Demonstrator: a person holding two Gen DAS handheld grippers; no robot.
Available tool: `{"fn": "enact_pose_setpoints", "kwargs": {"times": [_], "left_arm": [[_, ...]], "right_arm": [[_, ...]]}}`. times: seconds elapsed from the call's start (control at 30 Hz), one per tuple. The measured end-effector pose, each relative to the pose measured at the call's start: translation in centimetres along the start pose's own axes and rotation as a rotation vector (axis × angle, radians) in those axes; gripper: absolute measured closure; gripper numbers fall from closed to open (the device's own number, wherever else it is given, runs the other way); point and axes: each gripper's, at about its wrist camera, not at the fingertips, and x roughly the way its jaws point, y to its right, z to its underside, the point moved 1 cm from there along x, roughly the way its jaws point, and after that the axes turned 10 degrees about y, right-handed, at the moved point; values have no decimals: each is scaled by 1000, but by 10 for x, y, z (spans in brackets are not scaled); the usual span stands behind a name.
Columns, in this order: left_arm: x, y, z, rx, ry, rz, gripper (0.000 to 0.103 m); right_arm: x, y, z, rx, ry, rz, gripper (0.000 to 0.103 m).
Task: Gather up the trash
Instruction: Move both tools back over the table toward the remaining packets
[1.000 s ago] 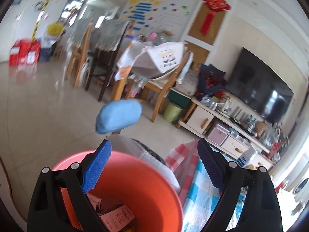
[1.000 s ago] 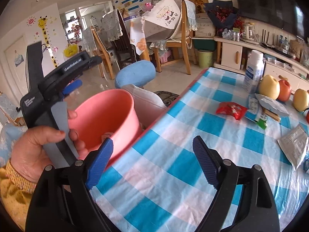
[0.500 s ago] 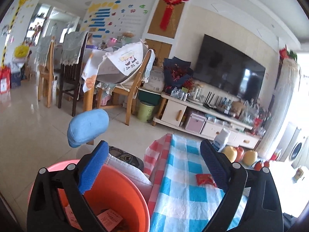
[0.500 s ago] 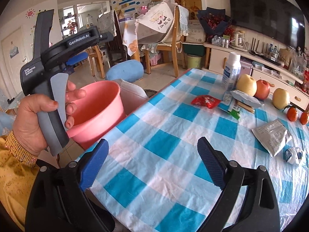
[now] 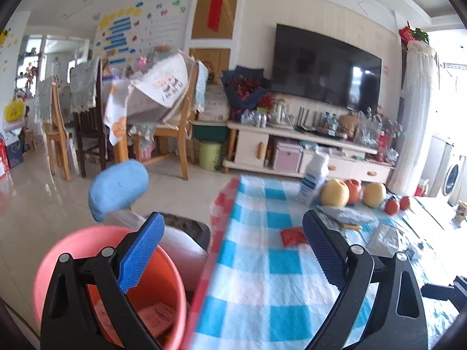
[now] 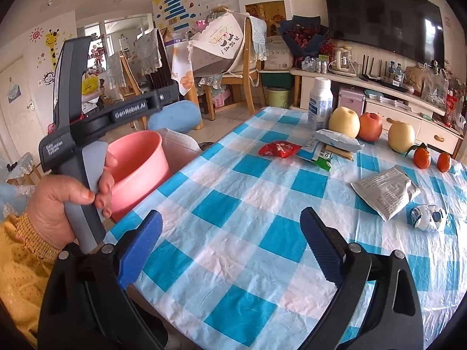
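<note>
Because the pink bucket (image 6: 140, 163) stands just off the table's near-left edge with paper scraps already in its bottom, it seems placed so wrappers can be carried straight over the rim. Both tools are spread wide and hold nothing — the left gripper (image 5: 230, 250) hangs over the bucket rim and the table (image 5: 262, 291) edge, the right gripper (image 6: 230, 248) over bare checked cloth. Remaining trash lies farther along: a red wrapper (image 6: 278, 149), a silver packet (image 6: 386, 191) and a crumpled white-and-blue wrapper (image 6: 427, 217) — near the fruit (image 6: 370, 125), which likely stays.
</note>
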Motion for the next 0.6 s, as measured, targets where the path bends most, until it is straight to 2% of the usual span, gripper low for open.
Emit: {"fn": "enact_pose_setpoints", "kwargs": {"times": [0.1,0.3,0.4,0.6], "left_arm": [[1,10,7,5,-44,27,8],[-5,29,20,36,-65,28,8],[-4,38,24,40,-85,61,8],[-6,62,35,109,-116,87,8]], "right_arm": [[-5,6,-2,12,9,0,7],[-15,21,-5,41,28,21,7],[-20,30,-8,64,38,27,7],[-33,53,-14,91,76,57,7]]}}
